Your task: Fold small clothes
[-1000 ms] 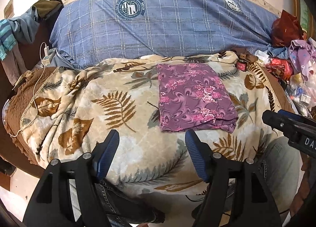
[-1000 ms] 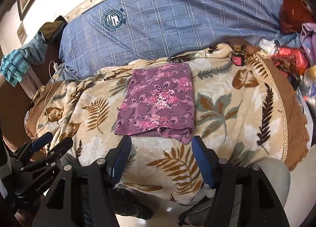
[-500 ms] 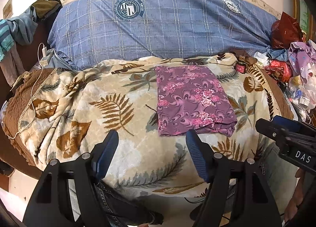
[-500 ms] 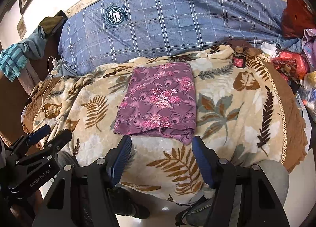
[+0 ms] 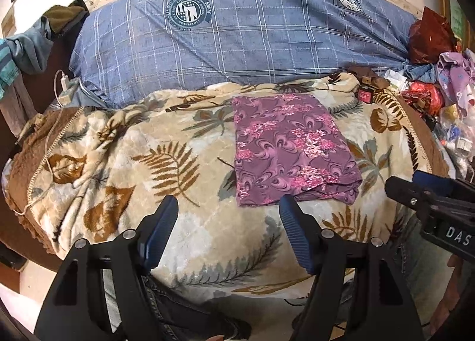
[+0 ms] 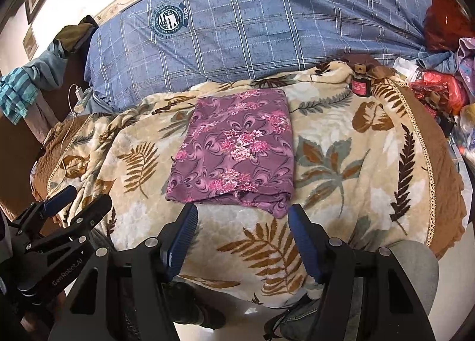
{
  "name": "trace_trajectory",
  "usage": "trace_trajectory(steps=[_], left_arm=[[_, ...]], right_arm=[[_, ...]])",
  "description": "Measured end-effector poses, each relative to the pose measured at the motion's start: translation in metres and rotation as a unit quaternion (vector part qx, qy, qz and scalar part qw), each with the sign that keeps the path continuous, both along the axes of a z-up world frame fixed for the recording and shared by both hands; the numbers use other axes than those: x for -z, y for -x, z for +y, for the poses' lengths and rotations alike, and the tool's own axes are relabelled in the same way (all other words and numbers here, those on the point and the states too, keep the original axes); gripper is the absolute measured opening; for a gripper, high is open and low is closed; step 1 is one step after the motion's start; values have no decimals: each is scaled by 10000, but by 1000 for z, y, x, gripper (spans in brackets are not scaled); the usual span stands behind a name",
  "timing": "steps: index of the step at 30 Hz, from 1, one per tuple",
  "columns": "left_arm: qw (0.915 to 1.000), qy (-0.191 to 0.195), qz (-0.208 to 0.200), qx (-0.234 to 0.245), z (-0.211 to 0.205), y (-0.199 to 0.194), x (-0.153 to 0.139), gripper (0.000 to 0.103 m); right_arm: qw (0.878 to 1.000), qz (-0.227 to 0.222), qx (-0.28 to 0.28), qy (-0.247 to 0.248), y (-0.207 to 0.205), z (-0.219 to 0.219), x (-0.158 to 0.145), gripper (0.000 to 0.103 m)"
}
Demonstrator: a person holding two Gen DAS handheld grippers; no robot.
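Observation:
A folded purple floral cloth [image 5: 291, 148] lies flat on the leaf-print blanket [image 5: 124, 163], also seen in the right wrist view [image 6: 237, 154]. My left gripper [image 5: 228, 210] is open and empty, held near the cloth's near left corner without touching it. My right gripper [image 6: 242, 219] is open and empty, just in front of the cloth's near edge. Each gripper shows at the edge of the other's view: the right one [image 5: 415, 186], the left one [image 6: 77, 201].
A big blue checked bolster [image 5: 237, 32] lies behind the blanket [image 6: 341, 163]. A small red bottle [image 6: 360, 84] stands at the back right. Bags and clothes [image 5: 439, 79] pile at the right. A charger and cable [image 5: 63, 85] lie at the left. My knees are below.
Both grippers have drifted slightly back from the bed. The cloth has not moved. Both stay open.

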State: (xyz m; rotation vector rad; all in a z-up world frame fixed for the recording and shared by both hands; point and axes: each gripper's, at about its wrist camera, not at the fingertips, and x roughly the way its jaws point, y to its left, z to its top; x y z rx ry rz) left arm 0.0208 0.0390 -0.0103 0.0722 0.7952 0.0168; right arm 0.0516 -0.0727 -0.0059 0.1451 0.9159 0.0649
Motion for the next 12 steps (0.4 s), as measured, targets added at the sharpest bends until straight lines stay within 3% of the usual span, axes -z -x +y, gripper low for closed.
trace_trajectory(steps=[8, 12], left_arm=[[9999, 10, 33, -150, 10, -12, 7, 70], [9995, 281, 169, -30, 16, -23, 14, 70]], right_arm=[[10000, 37, -21, -44, -5, 2, 5, 65], [9996, 41, -122, -268, -9, 2, 10, 66]])
